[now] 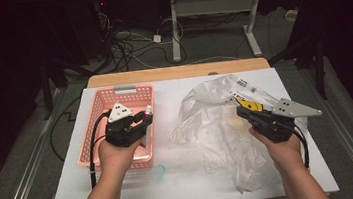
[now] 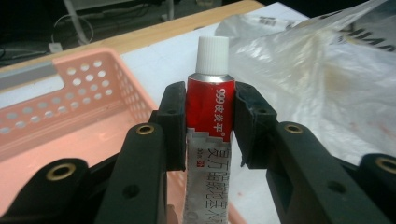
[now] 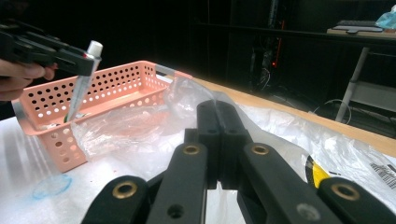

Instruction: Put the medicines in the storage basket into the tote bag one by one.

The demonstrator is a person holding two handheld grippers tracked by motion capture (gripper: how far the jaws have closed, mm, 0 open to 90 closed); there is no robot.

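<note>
Ointment tube held over the basket, bag pinched at right.

Our left gripper (image 1: 139, 120) has its fingers (image 2: 173, 122) clamped on the ointment tube (image 2: 209, 119), above the pink basket (image 1: 96, 106); a loose grip could let it slide and fall short. Our right gripper (image 1: 250, 115) has its fingers together on the plastic bag (image 1: 212, 125); tugging may drag it. Bare table (image 1: 183, 179) lies near us.

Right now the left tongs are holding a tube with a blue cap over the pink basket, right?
Not quite: the cap is white, as the left gripper view shows. The left tongs do hold the tube over the pink basket.
</note>
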